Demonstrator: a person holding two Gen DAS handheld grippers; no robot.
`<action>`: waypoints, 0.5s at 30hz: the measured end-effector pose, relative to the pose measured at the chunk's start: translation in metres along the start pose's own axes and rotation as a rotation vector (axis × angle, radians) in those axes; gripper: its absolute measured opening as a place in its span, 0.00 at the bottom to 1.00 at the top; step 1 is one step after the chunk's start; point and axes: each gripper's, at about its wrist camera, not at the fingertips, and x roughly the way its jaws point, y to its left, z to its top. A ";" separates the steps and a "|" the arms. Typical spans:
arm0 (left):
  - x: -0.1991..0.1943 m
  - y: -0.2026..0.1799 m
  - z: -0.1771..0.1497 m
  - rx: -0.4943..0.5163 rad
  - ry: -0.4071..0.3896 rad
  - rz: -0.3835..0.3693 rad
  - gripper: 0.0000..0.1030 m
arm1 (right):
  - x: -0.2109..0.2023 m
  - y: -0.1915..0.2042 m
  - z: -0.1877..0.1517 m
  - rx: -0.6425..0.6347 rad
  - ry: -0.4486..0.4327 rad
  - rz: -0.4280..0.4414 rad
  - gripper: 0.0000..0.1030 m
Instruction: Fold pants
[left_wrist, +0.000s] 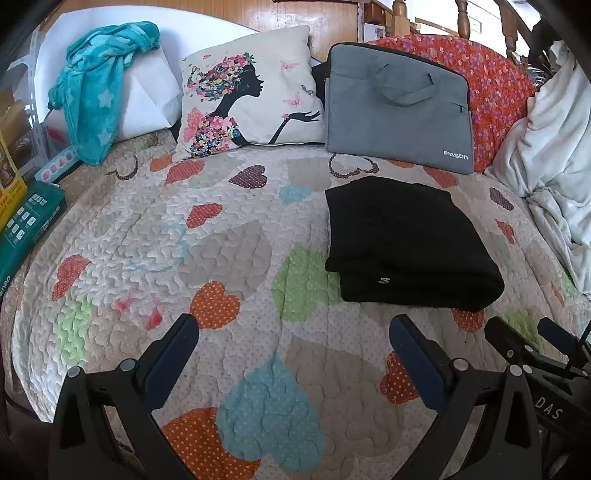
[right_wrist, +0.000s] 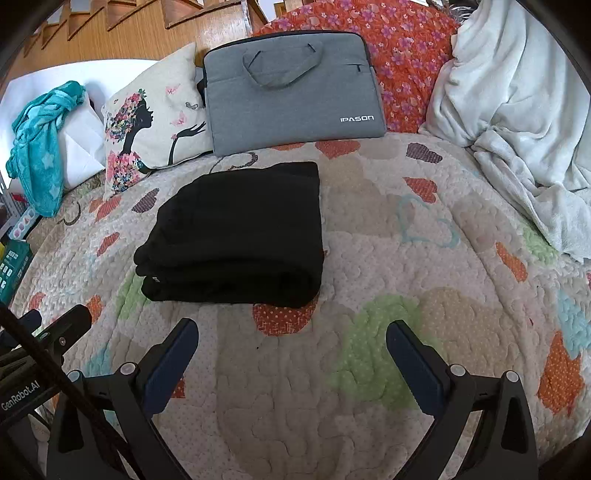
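Observation:
The black pants (left_wrist: 406, 243) lie folded into a thick rectangle on the heart-patterned quilt (left_wrist: 229, 258). In the right wrist view the pants (right_wrist: 240, 232) sit ahead and left of centre. My left gripper (left_wrist: 295, 332) is open and empty, above the quilt, short of the pants and to their left. My right gripper (right_wrist: 291, 332) is open and empty, just short of the pants' near edge. Part of the right gripper shows at the lower right of the left wrist view (left_wrist: 532, 343); part of the left gripper shows at the lower left of the right wrist view (right_wrist: 62, 325).
A grey laptop bag (left_wrist: 399, 110) leans behind the pants, beside a printed cushion (left_wrist: 251, 92) and a red floral pillow (left_wrist: 498, 81). A teal blanket (left_wrist: 99, 85) lies on a white pillow at far left. A white blanket (right_wrist: 517, 122) is heaped at right. Boxes (left_wrist: 26, 221) stand at the left edge.

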 end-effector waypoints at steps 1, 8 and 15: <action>0.000 0.000 0.000 0.001 0.000 0.000 1.00 | 0.000 0.000 0.000 0.000 0.001 -0.001 1.00; 0.000 -0.001 -0.001 0.003 0.001 0.000 1.00 | 0.000 0.000 0.000 0.000 0.004 0.000 1.00; 0.000 -0.001 -0.001 0.003 0.002 -0.001 1.00 | 0.001 0.002 -0.002 0.001 0.007 0.000 1.00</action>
